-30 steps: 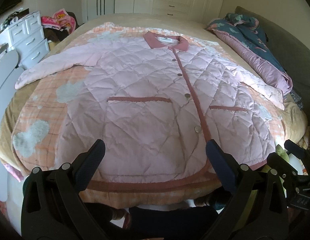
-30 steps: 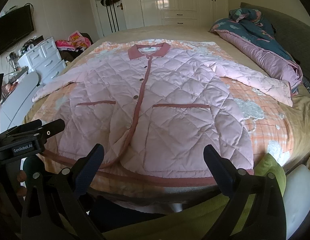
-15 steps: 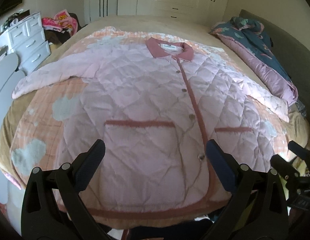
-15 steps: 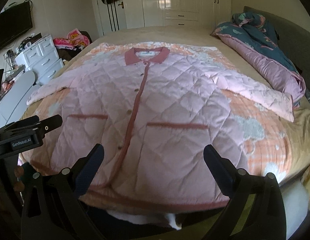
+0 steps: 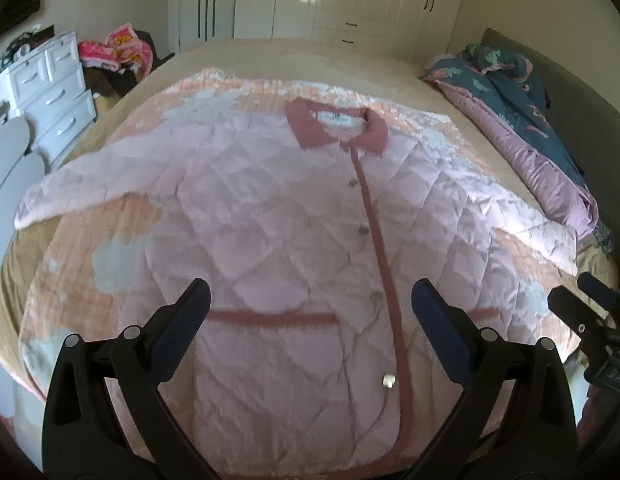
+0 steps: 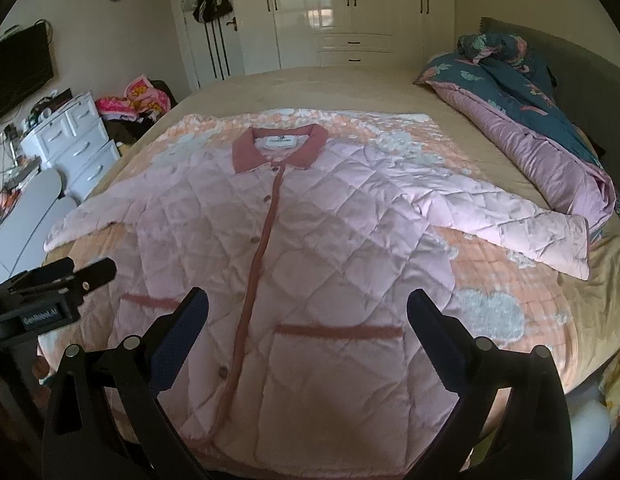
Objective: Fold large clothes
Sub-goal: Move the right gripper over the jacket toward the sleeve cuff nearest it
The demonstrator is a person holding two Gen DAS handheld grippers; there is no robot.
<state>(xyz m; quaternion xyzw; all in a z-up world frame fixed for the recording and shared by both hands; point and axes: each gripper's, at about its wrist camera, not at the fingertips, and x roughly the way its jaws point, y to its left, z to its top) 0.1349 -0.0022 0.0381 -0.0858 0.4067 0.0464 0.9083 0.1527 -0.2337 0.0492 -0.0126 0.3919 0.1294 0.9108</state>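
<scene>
A: Both tongs are gaping empty, left gripper (image 5: 310, 306) and right gripper (image 6: 307, 306) hovering over the quilted pink jacket (image 6: 293, 248), which is lying flat, buttoned, sleeves spread.

B: I'd be pinching a sleeve cuff (image 6: 576, 248) and folding inward. It's resting on the peach blanket (image 6: 510, 280); bedding pile (image 6: 530, 120) and wardrobe (image 6: 350, 12) are sitting beyond.

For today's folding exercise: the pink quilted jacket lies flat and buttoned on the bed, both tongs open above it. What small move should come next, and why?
Probably bring the right tongs to the spread sleeve and close near its cuff. The jacket lies flat, sleeves out, nothing folded or gripped; the left tongs hang open too.
</scene>
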